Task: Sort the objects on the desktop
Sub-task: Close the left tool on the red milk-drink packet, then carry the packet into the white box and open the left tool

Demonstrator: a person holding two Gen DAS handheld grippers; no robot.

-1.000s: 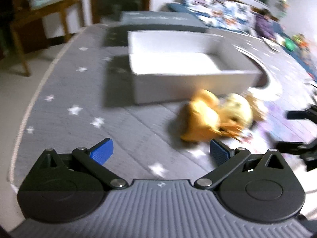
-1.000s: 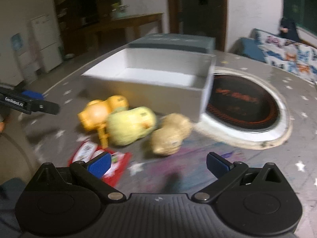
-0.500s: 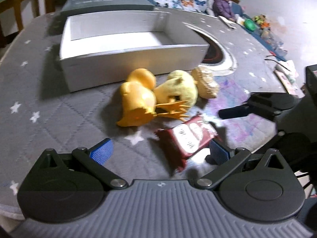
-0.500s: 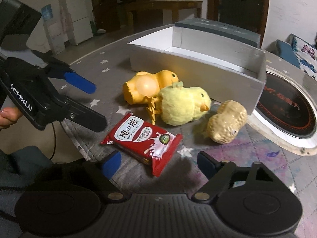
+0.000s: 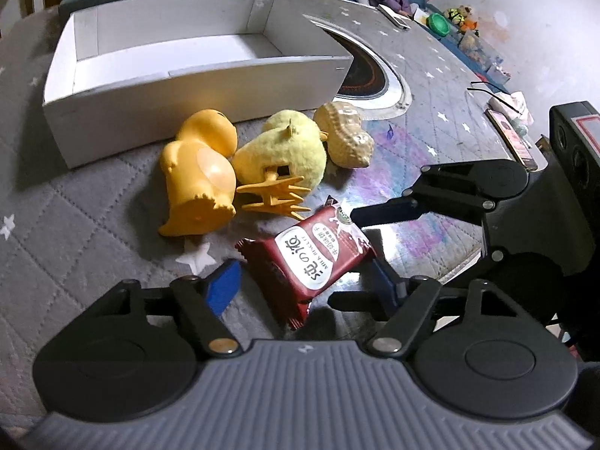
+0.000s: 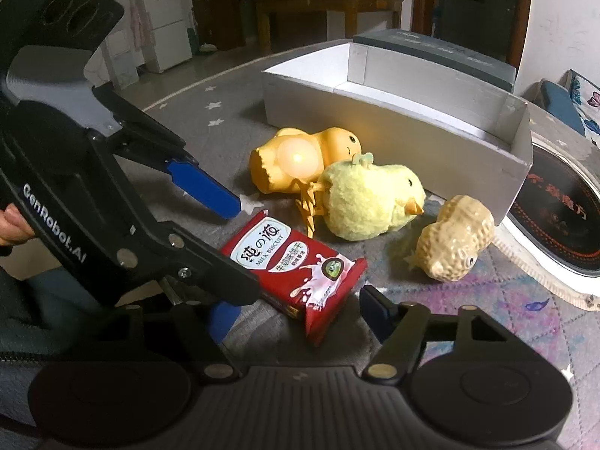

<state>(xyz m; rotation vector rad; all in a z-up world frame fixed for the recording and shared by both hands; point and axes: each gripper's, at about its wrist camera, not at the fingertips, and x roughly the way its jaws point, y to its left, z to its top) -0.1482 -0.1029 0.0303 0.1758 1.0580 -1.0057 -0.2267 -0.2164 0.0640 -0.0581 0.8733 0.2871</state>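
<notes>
**Two claws closed in on a biscuit pack beside the sorting box**

The red pack (image 5: 305,258) lay flat on the grey mat (image 5: 75,232), its long axis running from 7 to 1 o'clock in the left wrist view, straight ahead at 12 o'clock of the left claw (image 5: 302,288); the toys sat beyond it, and the white box (image 5: 210,86), with nothing seen inside, stood past them; both claws seemed about equally near; the left claw's jaws had just been closing, half spread, with the pack's near end between the pads but not yet pinched; the right claw (image 6: 296,313) had also been closing, astride the pack's other end, and held nothing.
</notes>
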